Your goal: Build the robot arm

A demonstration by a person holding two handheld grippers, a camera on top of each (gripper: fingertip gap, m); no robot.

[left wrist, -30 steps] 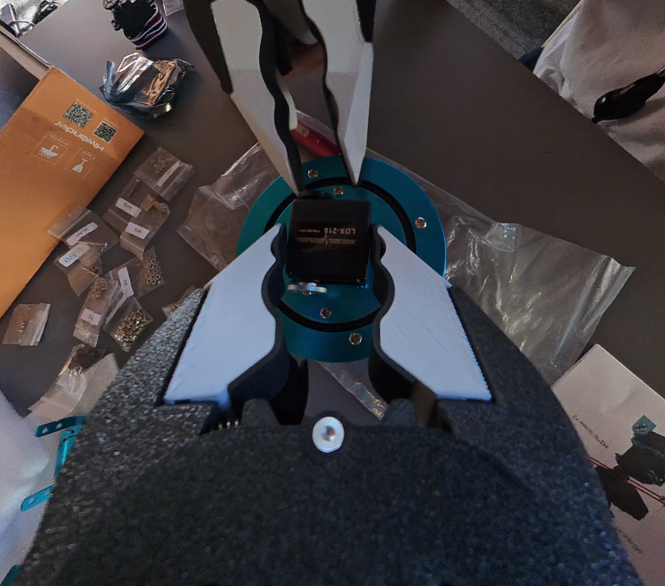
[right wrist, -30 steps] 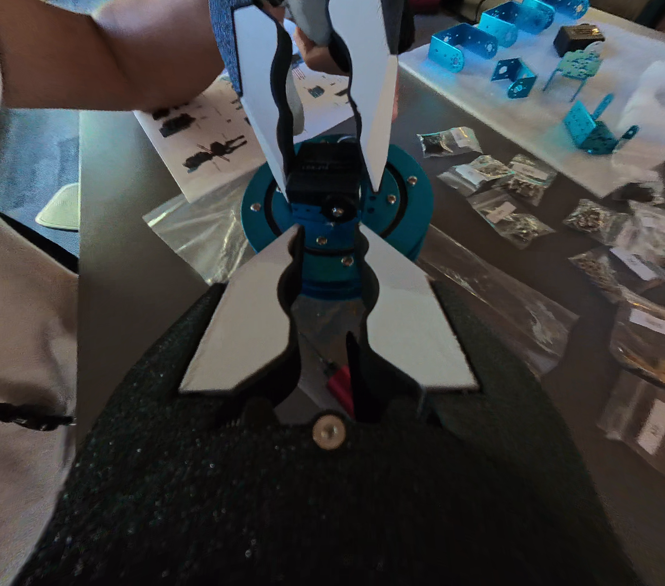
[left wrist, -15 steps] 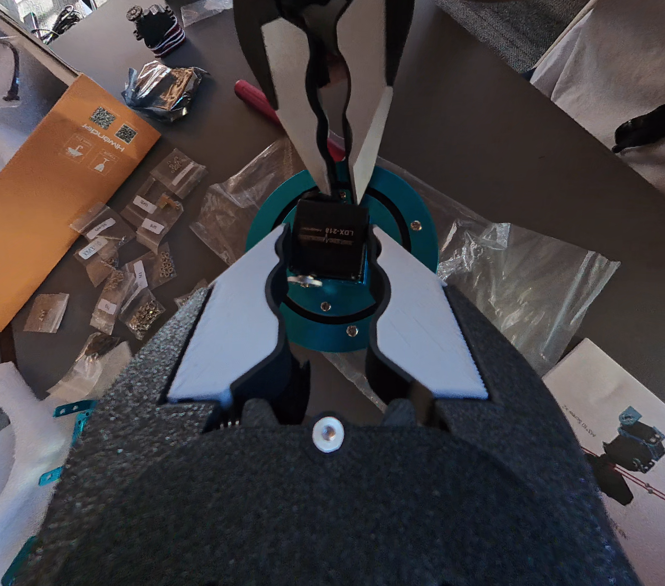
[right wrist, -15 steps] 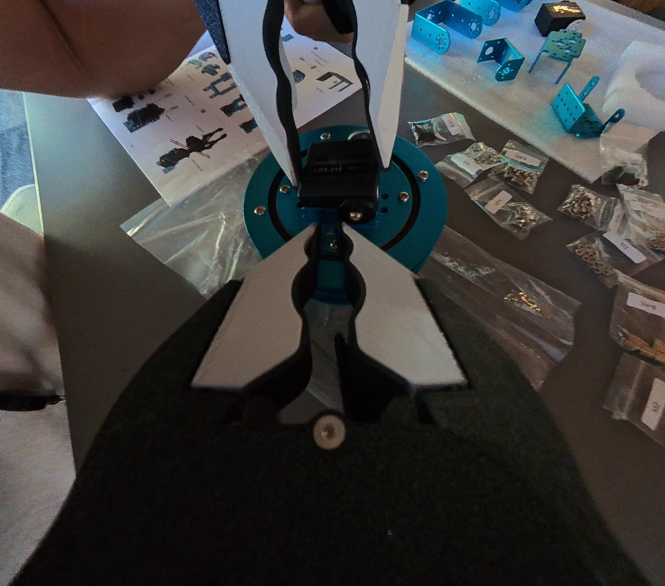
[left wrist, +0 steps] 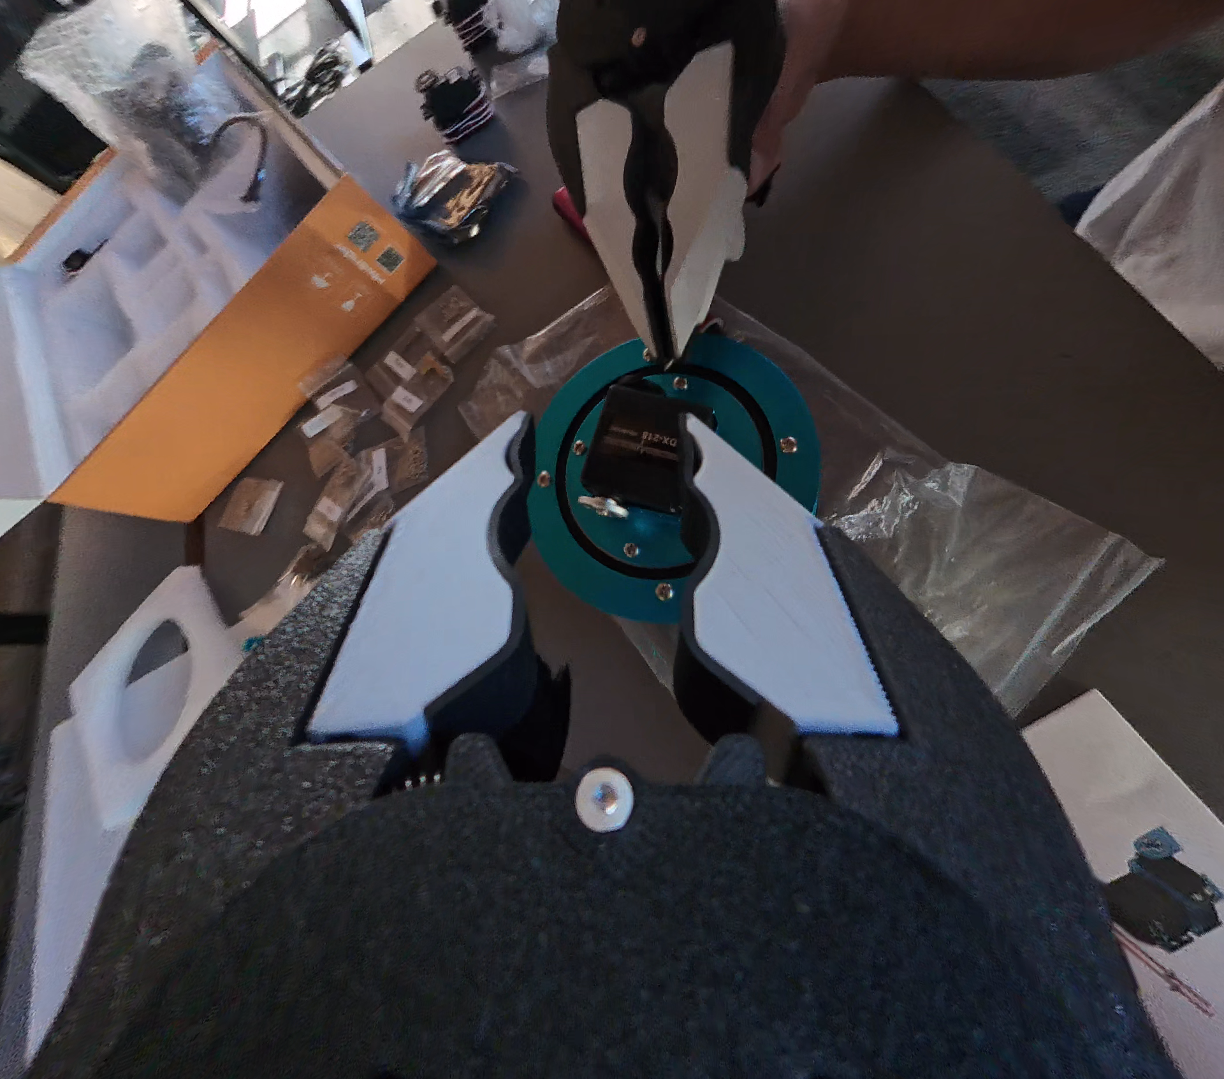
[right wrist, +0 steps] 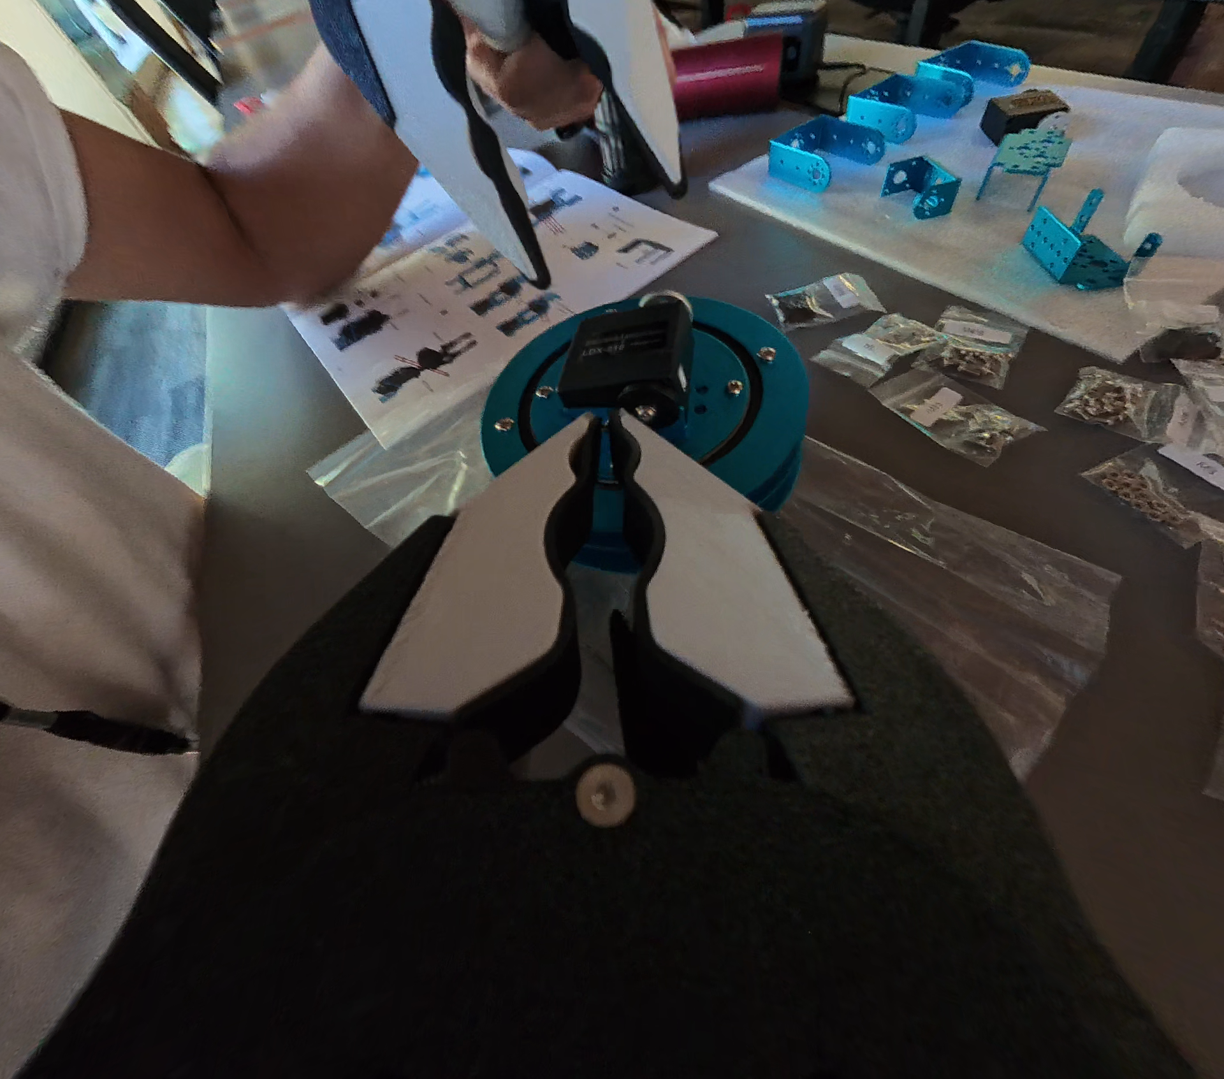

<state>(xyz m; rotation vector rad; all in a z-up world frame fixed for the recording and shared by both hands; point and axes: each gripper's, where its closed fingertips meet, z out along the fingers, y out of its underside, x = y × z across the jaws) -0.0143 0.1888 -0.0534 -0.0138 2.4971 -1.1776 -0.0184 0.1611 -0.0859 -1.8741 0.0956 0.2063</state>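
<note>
A black servo [left wrist: 634, 454] stands on the middle of a round blue base [left wrist: 762, 405], which lies on a clear plastic bag [left wrist: 960, 570]. My left gripper [left wrist: 606, 418] is open and empty, raised above and back from the servo. It also shows in the right wrist view [right wrist: 607, 234], high over the base. My right gripper [right wrist: 604, 418] is shut, with its tips just in front of the servo [right wrist: 622, 362] over the base [right wrist: 775, 385]. I see nothing between its tips. In the left wrist view it [left wrist: 662, 348] points down at the far rim of the base.
An orange box [left wrist: 218, 358] and small bags of screws [left wrist: 391, 418] lie left of the base. More screw bags [right wrist: 927, 385], blue metal brackets [right wrist: 828, 153] on a white sheet, an instruction sheet [right wrist: 463, 319] and a red screwdriver handle [left wrist: 569, 206] lie around. A person's arm [right wrist: 232, 233] holds each gripper.
My left gripper has let go of the servo, opened and lifted up and back. My right gripper has closed its jaws and stays low by the servo.
</note>
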